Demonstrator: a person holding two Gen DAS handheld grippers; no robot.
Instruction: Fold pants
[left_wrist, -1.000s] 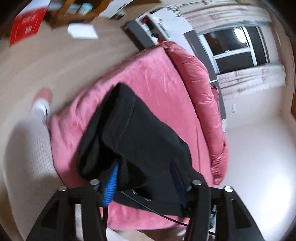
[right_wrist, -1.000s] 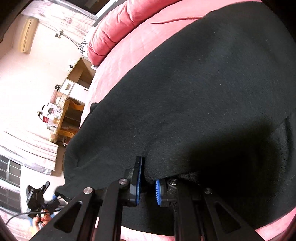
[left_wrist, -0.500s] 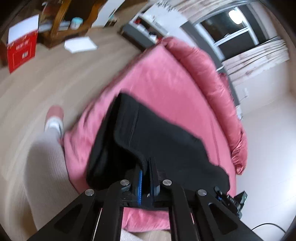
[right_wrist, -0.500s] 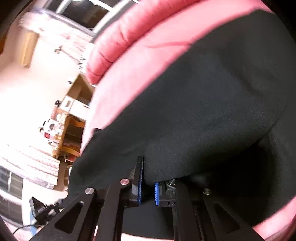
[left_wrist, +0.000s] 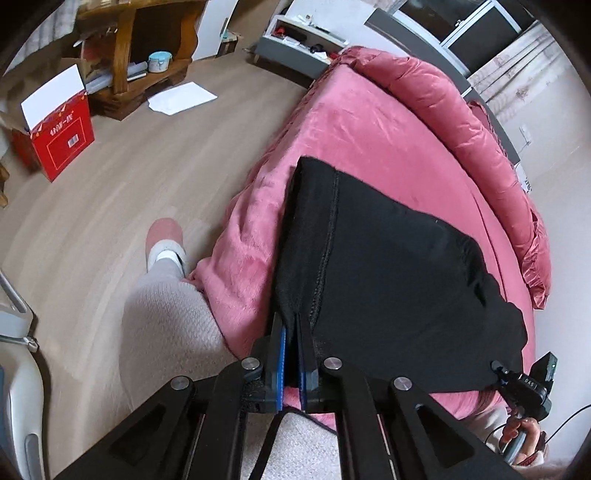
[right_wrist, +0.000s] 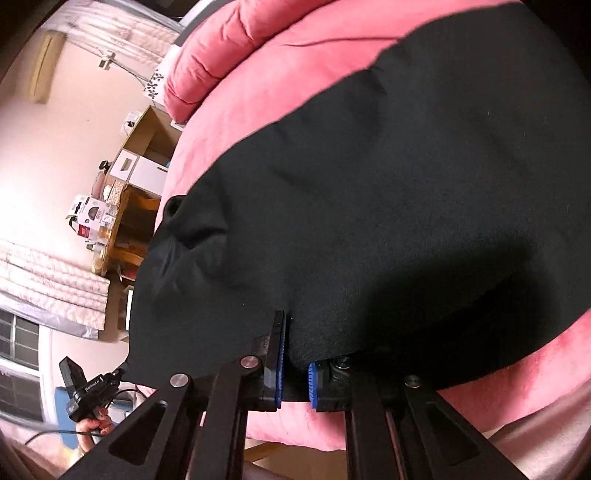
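- The left wrist view is taken from above the near edge of the bed (left_wrist: 369, 122), looking down along the left tongs (left_wrist: 291, 354) toward the far pillow edge; the floor (left_wrist: 129, 192) is seen on its left.
- The right wrist view is taken from low and very near the black pants (right_wrist: 388, 206), along the right tongs (right_wrist: 295, 365).
- The pants (left_wrist: 388, 280) and the pink bed cover (right_wrist: 280, 92) are shared by both views, and each tongs' handle is caught in the other's view.
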